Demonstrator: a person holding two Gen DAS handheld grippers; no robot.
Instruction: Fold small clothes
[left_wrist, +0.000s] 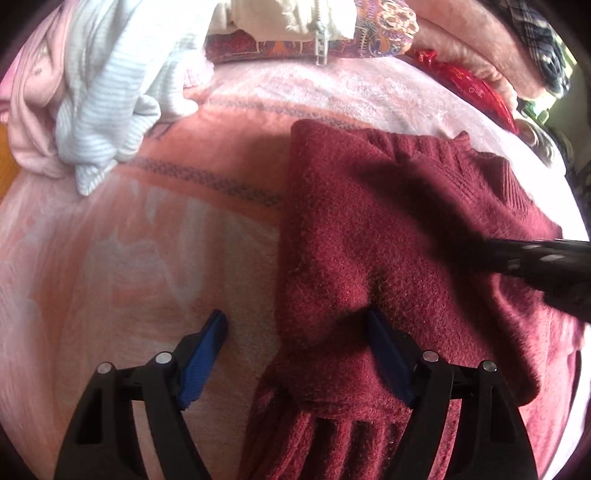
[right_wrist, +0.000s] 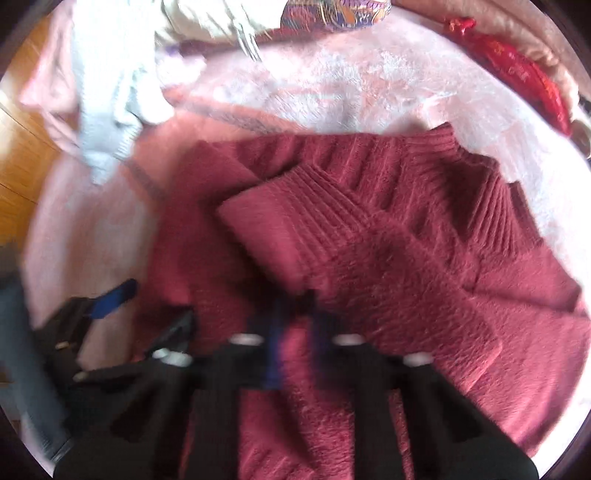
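A fuzzy dark red sweater (left_wrist: 369, 221) lies spread on a pink blanket (left_wrist: 129, 258), with a ribbed sleeve cuff (right_wrist: 280, 206) folded across its body. My left gripper (left_wrist: 295, 317) is open and points down. It straddles the sweater's left edge: one blue pad (left_wrist: 207, 354) is over the blanket and the other rests on the knit. In the right wrist view my right gripper (right_wrist: 295, 306) is blurred, its fingers close together just above the sweater (right_wrist: 406, 258). The blur hides whether any fabric is pinched. The left gripper (right_wrist: 114, 299) shows at that view's left edge.
A white-blue striped garment (left_wrist: 107, 103) and a pale pink one (left_wrist: 29, 110) are heaped at the back left. A cream zip jacket (left_wrist: 295, 18), a patterned cushion (left_wrist: 384, 26) and a red pouch (left_wrist: 476, 88) lie along the back. Wooden floor (right_wrist: 22, 166) shows past the left edge.
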